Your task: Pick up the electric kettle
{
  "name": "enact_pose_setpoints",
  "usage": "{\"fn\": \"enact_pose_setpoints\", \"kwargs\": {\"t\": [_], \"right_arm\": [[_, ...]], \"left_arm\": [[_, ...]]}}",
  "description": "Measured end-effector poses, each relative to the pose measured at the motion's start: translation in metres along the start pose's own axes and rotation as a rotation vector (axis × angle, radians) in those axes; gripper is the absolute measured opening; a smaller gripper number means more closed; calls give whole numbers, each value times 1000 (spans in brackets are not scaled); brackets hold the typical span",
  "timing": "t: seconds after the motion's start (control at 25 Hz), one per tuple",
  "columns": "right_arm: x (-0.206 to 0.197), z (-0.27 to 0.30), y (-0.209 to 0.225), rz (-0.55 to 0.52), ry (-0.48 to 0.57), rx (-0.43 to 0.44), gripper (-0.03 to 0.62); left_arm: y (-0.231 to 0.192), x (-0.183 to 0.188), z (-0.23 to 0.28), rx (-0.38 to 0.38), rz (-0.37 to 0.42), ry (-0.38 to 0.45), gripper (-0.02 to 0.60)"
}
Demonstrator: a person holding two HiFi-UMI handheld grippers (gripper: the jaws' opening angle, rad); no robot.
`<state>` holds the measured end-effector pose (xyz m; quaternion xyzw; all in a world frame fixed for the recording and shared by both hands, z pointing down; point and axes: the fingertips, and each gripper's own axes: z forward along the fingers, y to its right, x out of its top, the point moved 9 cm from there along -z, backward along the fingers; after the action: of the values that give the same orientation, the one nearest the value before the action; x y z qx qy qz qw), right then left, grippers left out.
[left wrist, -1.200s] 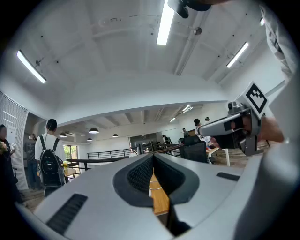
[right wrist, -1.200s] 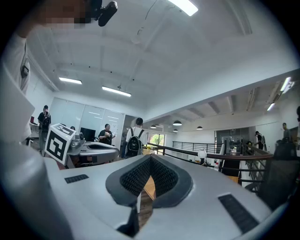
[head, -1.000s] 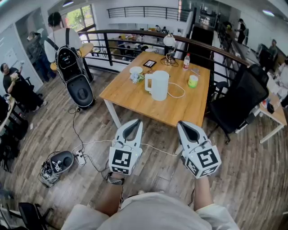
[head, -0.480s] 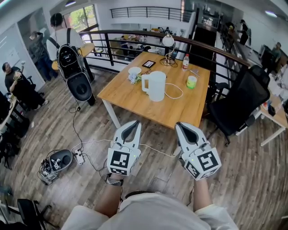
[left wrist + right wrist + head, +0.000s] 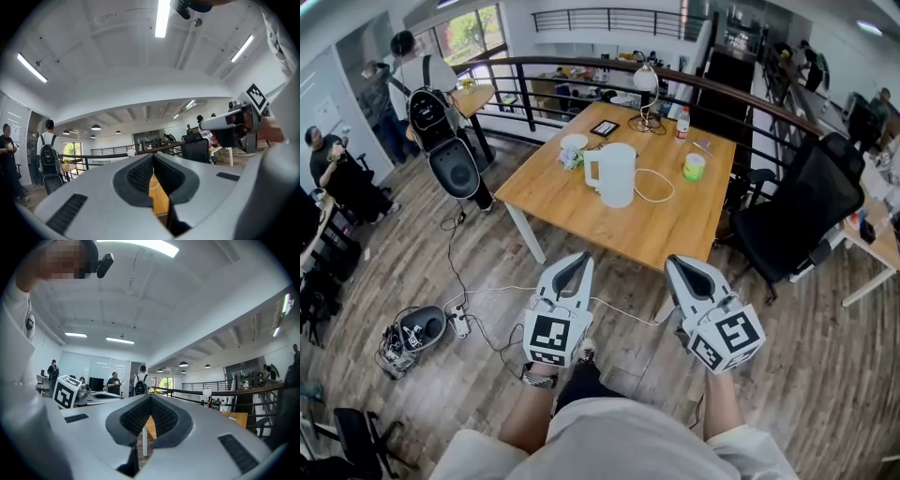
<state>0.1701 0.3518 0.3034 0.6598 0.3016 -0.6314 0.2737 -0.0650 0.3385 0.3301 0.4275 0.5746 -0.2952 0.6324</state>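
Since the earlier frame the wooden tabletop (image 5: 675,225) has slid a little to the left in the head view. A dark trouser leg and shoe (image 5: 579,364) of the person now show on the floor between the two tools, where there were none before. The black office chair (image 5: 797,211) stands at the tabletop's right side as before.

The white electric kettle (image 5: 616,175) stands upright on the tabletop, handle to the left, well apart from both tools and untouched. The left hand-held gripper (image 5: 577,257) and the right hand-held gripper (image 5: 679,262) are held side by side over the floor, short of the tabletop's near edge, in the same pose as earlier. Each has its jaws fully together with nothing between them. A white cable (image 5: 654,187) loops just right of the kettle, and a green cup (image 5: 694,167) sits beyond it.
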Motion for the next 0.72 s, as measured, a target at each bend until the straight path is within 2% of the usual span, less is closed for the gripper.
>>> {"fn": "enact_pose_setpoints", "kwargs": {"t": [0.36, 0.72], "right_arm": [[-10, 34, 41, -5, 22, -33, 12], [-11, 121, 98, 34, 77, -7, 12]], "left_arm": [[-18, -12, 56, -30, 2, 11, 6], [-85, -22, 143, -54, 16, 32, 7]]}}
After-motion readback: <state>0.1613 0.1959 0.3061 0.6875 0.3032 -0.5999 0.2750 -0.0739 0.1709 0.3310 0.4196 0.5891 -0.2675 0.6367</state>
